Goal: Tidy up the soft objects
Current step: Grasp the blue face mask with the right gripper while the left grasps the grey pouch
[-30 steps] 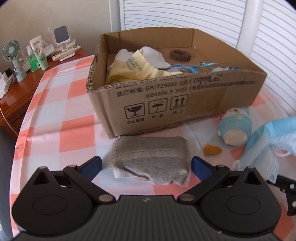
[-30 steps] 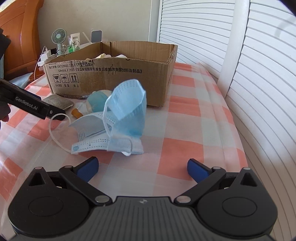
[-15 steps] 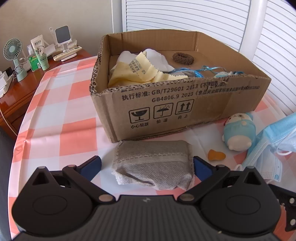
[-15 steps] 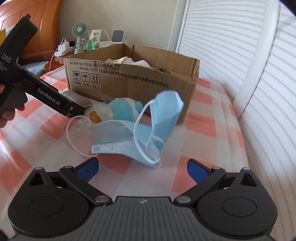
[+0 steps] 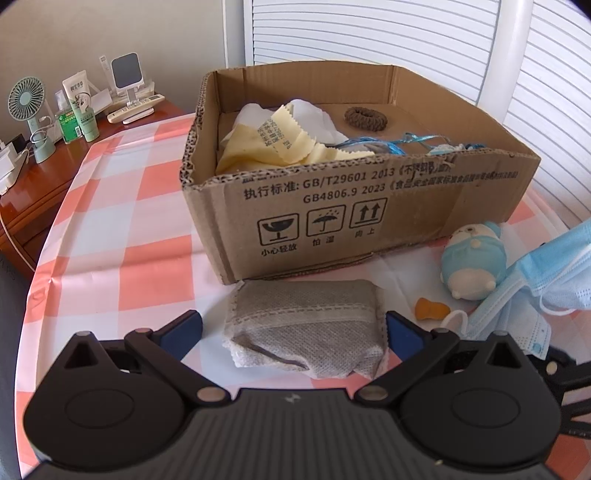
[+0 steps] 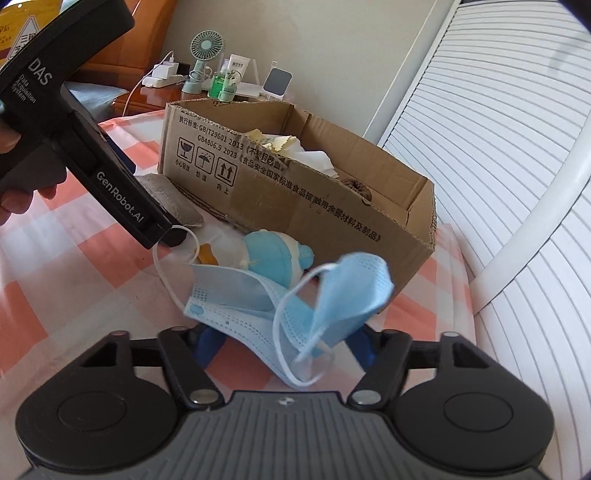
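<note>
My right gripper (image 6: 284, 345) was closing around the blue masks (image 6: 280, 306) to lift them into the box (image 6: 332, 218). My left gripper (image 5: 293, 326) stayed wide around the gray pouch (image 5: 306, 332), not squeezing.

White louvred shutters (image 5: 369, 33) let daylight in beside a beige wall (image 5: 110, 33) and wooden side table (image 5: 40, 177).

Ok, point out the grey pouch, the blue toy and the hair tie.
grey pouch (image 5: 306, 328): left wrist view, middle of its top face.
blue toy (image 5: 474, 260): left wrist view, its blue body.
hair tie (image 5: 365, 118): left wrist view, its brown ring.
</note>
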